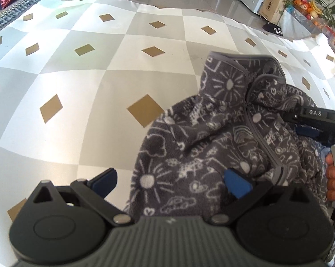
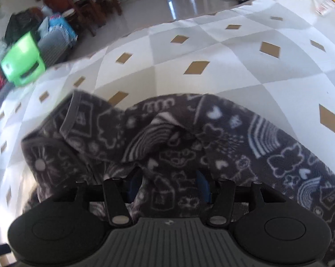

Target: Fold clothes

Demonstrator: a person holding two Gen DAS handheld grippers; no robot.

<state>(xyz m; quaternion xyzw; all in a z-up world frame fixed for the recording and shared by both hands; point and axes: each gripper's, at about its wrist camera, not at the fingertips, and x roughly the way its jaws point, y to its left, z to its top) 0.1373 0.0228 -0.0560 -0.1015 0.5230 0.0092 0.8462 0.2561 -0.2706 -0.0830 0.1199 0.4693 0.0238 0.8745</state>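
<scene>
Folding has barely begun: the grey patterned fleece (image 1: pixel 211 146) lies bunched on the checked tablecloth (image 1: pixel 78 66), the right gripper (image 2: pixel 169 187) seemingly pinching a fold, the left gripper (image 1: pixel 169 182) spread wide, empty

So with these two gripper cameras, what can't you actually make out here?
- Left wrist view: the near part of the grey patterned fleece jacket is hidden behind the left gripper.
- Left wrist view: the right gripper and the hand holding it are cut off by the right edge.
- Right wrist view: whether the right gripper pinches the fleece; folds hide the pads.
- Right wrist view: the green plastic stool is blurred.
</scene>
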